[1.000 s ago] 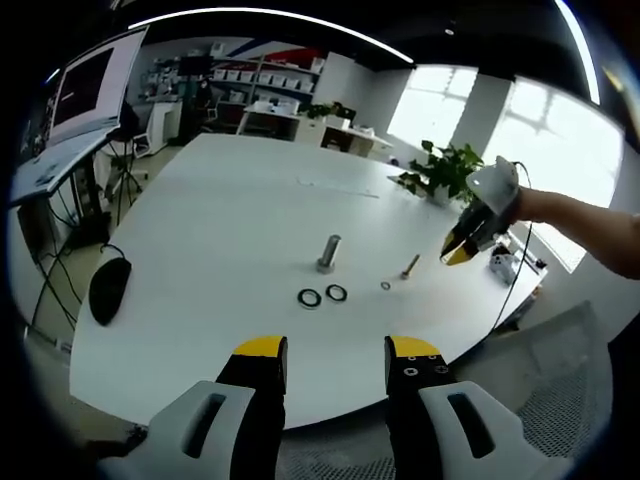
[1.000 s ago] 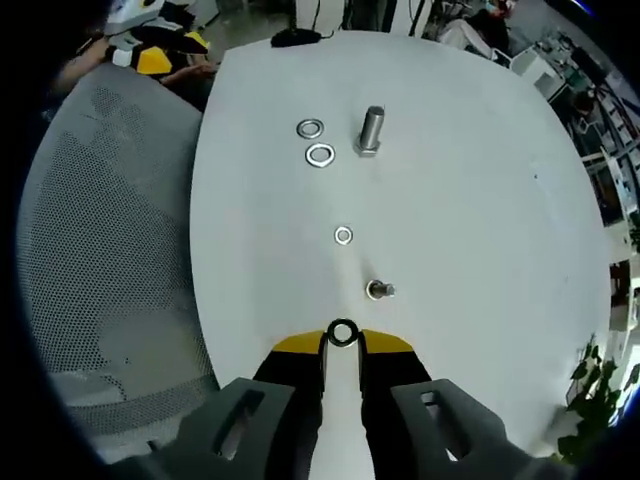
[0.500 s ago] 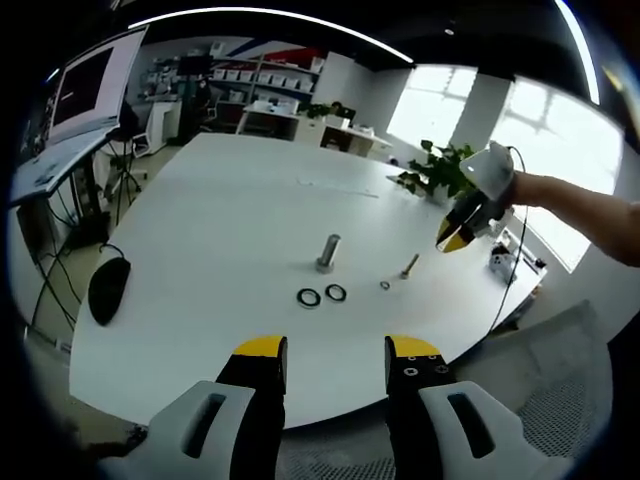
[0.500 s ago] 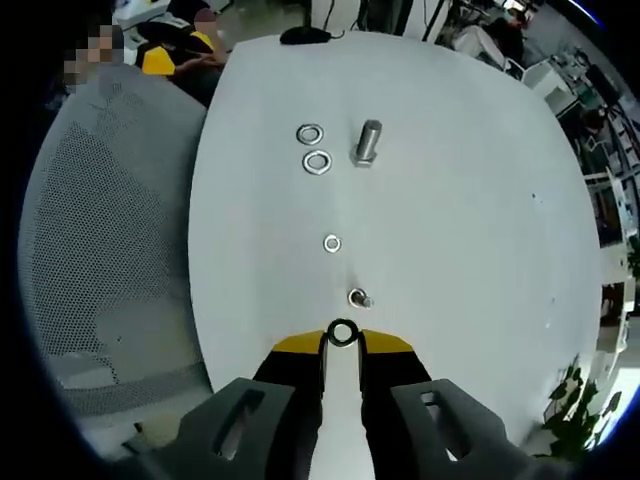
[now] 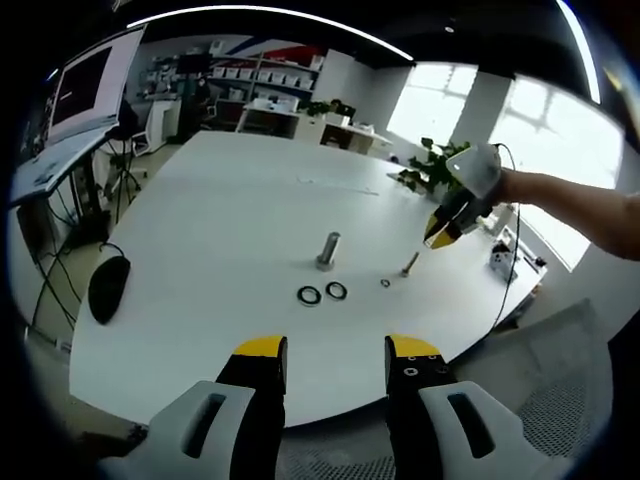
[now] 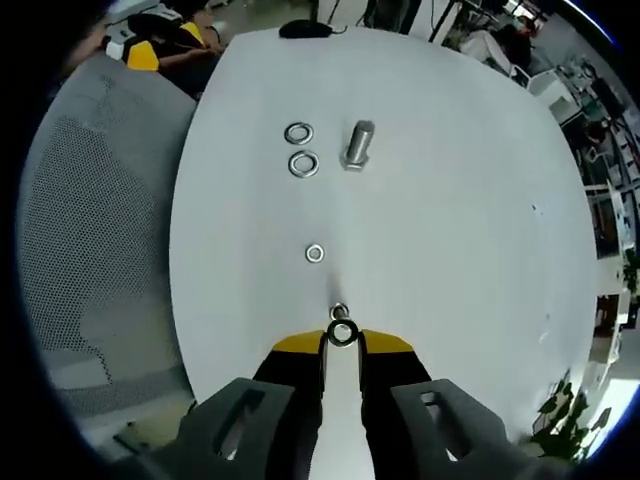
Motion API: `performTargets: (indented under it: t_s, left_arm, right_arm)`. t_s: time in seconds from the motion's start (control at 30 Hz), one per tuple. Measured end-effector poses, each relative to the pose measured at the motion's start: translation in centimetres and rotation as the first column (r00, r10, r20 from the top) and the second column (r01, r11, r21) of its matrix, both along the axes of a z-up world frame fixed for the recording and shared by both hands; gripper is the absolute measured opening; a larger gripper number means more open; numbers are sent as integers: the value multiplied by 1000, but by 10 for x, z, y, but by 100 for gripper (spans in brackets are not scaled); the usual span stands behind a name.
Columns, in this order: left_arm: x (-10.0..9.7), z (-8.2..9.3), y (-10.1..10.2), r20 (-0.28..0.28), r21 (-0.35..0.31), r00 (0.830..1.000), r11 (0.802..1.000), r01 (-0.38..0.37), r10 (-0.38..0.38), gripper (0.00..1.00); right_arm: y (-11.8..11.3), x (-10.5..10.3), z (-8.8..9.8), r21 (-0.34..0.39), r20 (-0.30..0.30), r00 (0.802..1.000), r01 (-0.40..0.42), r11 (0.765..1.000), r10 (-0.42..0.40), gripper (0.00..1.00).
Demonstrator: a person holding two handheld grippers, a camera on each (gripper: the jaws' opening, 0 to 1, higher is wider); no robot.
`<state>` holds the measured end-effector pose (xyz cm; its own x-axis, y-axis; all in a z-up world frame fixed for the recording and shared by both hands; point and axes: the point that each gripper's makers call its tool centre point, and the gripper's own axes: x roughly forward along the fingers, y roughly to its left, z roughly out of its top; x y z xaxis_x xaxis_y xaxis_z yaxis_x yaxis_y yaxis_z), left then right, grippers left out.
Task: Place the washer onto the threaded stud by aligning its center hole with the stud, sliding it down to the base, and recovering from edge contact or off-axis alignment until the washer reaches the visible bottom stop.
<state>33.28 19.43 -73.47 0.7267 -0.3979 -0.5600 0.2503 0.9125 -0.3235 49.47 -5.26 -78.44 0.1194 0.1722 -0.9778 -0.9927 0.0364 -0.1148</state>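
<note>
Step in hand: alignment, washer not yet on. Right gripper (image 6: 341,342) is clamped on the small silver ring washer (image 6: 342,334), hovering directly over the thin upright threaded stud (image 6: 338,312) on the white round table (image 6: 450,200). Stud tip sits at 12 o'clock from the washer, nearly touching. Left gripper (image 5: 335,352) holds nothing, jaws apart, well back from the table. Next: centre the hole on the stud axis, level the washer, lower to base. Spare small washer (image 6: 314,254) lies further at 11 o'clock.
</note>
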Motion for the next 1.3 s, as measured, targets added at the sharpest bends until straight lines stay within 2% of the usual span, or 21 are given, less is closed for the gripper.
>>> performTargets:
  t_s: [0.13,0.43,0.8,1.3]
  left_arm:
    - [0,1,0,2,-1,1000,1000,-1,1,37]
    - [1,0,0,1,-1,1000,1000,2,-2,37]
    - [0,0,0,-1,-6,1000,1000,-5,5,37]
    - [0,0,0,-3,-2,1000,1000,-1,1,37]
  right_arm:
    - [-2,3,-7,-9,-8,1000,27,1000,-27,14]
    - [-2,4,-16,-14,-26,999,34,999,-35,14]
    - [-3,6,-24,-31,-44,998,32,999,-33,14]
    - [-3,3,-46,-72,-70,997,11,997,-16,14]
